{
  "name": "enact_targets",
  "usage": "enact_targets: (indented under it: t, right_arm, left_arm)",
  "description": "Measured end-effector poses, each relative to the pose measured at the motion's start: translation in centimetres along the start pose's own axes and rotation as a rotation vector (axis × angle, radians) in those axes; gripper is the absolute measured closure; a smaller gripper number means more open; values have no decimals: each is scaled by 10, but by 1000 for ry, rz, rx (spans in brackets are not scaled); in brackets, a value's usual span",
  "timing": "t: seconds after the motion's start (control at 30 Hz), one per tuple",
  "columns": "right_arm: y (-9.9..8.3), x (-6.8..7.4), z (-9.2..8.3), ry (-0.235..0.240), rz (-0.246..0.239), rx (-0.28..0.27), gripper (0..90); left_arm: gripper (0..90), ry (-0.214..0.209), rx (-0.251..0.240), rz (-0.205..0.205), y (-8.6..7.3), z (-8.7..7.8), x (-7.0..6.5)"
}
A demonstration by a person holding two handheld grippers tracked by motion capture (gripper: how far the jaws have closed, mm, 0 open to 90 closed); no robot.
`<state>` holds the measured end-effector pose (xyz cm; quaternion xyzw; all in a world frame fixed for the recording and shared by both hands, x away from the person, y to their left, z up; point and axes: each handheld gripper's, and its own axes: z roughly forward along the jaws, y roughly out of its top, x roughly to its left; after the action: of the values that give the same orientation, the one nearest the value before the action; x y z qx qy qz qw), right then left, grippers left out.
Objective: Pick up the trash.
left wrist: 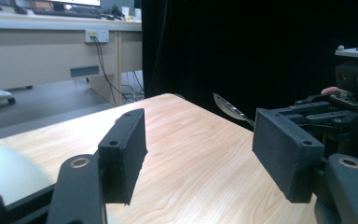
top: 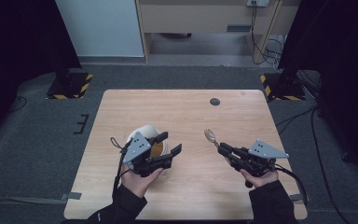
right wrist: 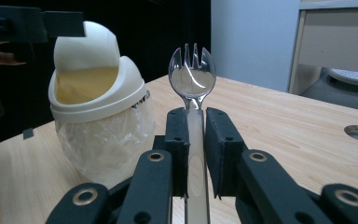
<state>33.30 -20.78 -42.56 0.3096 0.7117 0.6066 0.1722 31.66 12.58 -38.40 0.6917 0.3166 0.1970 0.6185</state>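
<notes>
Jaws on the right gripper (right wrist: 195, 154) are clamped flat on the handle of a clear plastic spork (right wrist: 192, 74), tines out front and bowl well clear of the pads. Gripping low on the handle like that leaves the whole head free, which looks like setup for feeding it into something rather than setting it down.

Left gripper (top: 170, 142) has its jaws spread wide with nothing between them, hovering right at the small white swing-lid bin (right wrist: 98, 107). From the high view its jaws sit over the bin's top (top: 147, 135); I can't tell whether they touch it. Likely role: steady the bin or work the lid while the other hand delivers.

Bin stands upright on the surface (top: 191, 116), left of centre, with a clear liner bag showing under the dome. Its flap (right wrist: 86, 46) is tilted, leaving the yellowish opening exposed toward the spork.

Spork is held in the air above the surface, right of the bin and well apart from it, tip pointing roughly bin-ward. My read: drop-in not started yet; the gap needs closing first.
</notes>
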Motion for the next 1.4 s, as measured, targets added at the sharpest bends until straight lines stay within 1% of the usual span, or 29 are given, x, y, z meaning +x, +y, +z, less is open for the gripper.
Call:
enact_targets:
  t: [0.1,0.27,0.5,0.63,0.8,0.9,1.03,1.17,1.4]
  right_arm:
    - [-1,1,1,8,-4,1,799]
    - [-3,3,4,26,0,3,799]
    - [-5,6,7,48,-2,5,799]
    - [-5,7,8,58,-5,2,799]
    - [-6,8,8,67,-7,1,799]
    - [-6,9,9,74,-9,4,799]
    - [-7,11,11,82,-14,12,799]
    - [-8,13,13,91,-19,14,799]
    - [-8,14,14,95,-23,19,799]
  left_arm:
    - [354,-1,8,-16,-3,10,-3]
    - [385,-10,15,-57,-6,23,-7]
    - [398,-19,22,-82,-10,41,-12]
    - [399,-20,24,-121,-14,55,-14]
    - [403,-37,27,-143,-19,66,-19]
    - [423,-41,27,-154,-21,71,-20]
    - [484,-54,32,-179,-23,76,-20]
    - [570,-73,32,-199,-24,79,-20]
    - [723,-92,21,-216,-23,78,-21]
